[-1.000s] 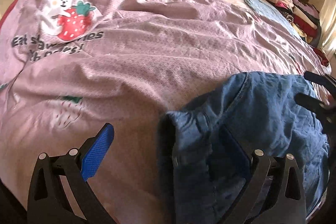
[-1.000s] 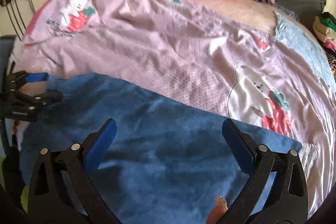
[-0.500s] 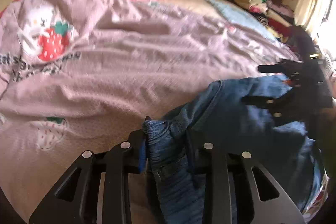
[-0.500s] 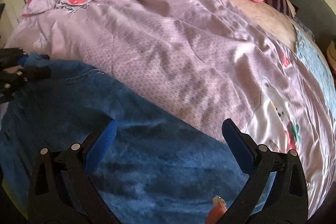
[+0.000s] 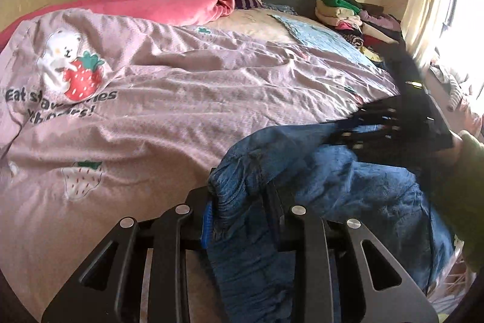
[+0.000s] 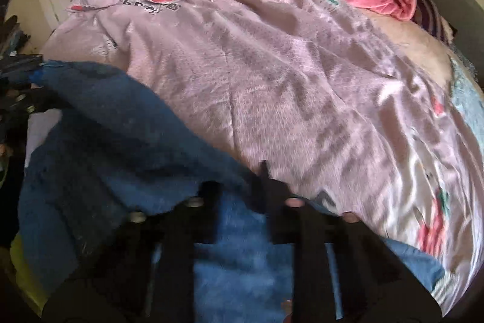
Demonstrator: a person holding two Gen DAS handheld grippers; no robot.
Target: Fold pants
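Far left in the left wrist view, a pink quilt (image 5: 187, 99) printed with a bear and a strawberry covers the bed, with a rolled pink blanket (image 5: 169, 5) along its far edge. Right of that lie the pants (image 5: 348, 186), blue denim with a soft, faded surface, crumpled near the bed's near edge. One bunched edge, gathered into thick wrinkled folds with visible stitching, is clamped between the pads of the left gripper (image 5: 242, 217), whose jaws stand narrowed around that wad of cloth. From there the fabric runs rightward in loose creases to the right gripper (image 5: 372, 123), blurred and dark, which sits at the far upper edge of the denim. Beyond it, a stack of folded clothes (image 5: 348, 11) sits by the headboard. In the right wrist view the pants (image 6: 115, 147) spread as a broad blue sheet over the lower left, blurred. The right gripper (image 6: 242, 192) has its jaws clenched nearly together on the denim's edge where it meets the quilt (image 6: 287, 80).
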